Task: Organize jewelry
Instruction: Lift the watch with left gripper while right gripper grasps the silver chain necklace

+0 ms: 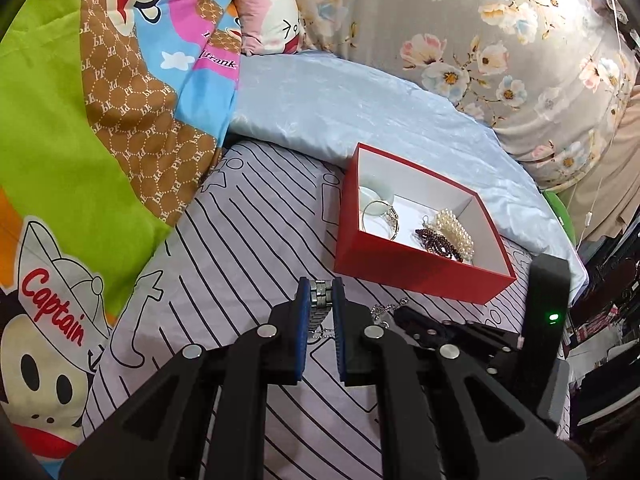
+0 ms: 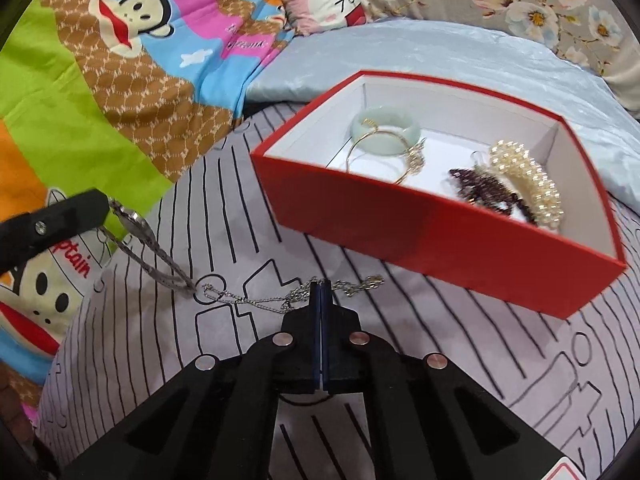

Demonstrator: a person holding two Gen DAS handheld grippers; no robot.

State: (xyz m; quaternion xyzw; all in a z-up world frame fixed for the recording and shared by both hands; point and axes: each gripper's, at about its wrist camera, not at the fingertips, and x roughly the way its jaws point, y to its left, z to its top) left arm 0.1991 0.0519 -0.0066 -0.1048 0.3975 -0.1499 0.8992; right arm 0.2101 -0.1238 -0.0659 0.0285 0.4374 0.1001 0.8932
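A red box (image 1: 404,270) with white inside sits on the striped sheet. It holds a jade bangle (image 2: 384,130), a gold hoop (image 2: 384,156), a dark beaded bracelet (image 2: 486,190) and a pearl bracelet (image 2: 528,178). My left gripper (image 1: 321,294) is shut on a silver metal watch (image 1: 320,300), left of the box; the watch band (image 2: 154,254) hangs from it in the right wrist view. My right gripper (image 2: 321,286) is shut on a thin silver chain necklace (image 2: 256,300) that lies on the sheet in front of the box.
The striped sheet (image 2: 440,340) covers the bed. A cartoon monkey quilt (image 1: 80,140) lies on the left. A light blue cover (image 1: 340,108) and floral bedding (image 1: 500,40) lie behind the box. The bed's edge and room clutter (image 1: 608,320) are at the right.
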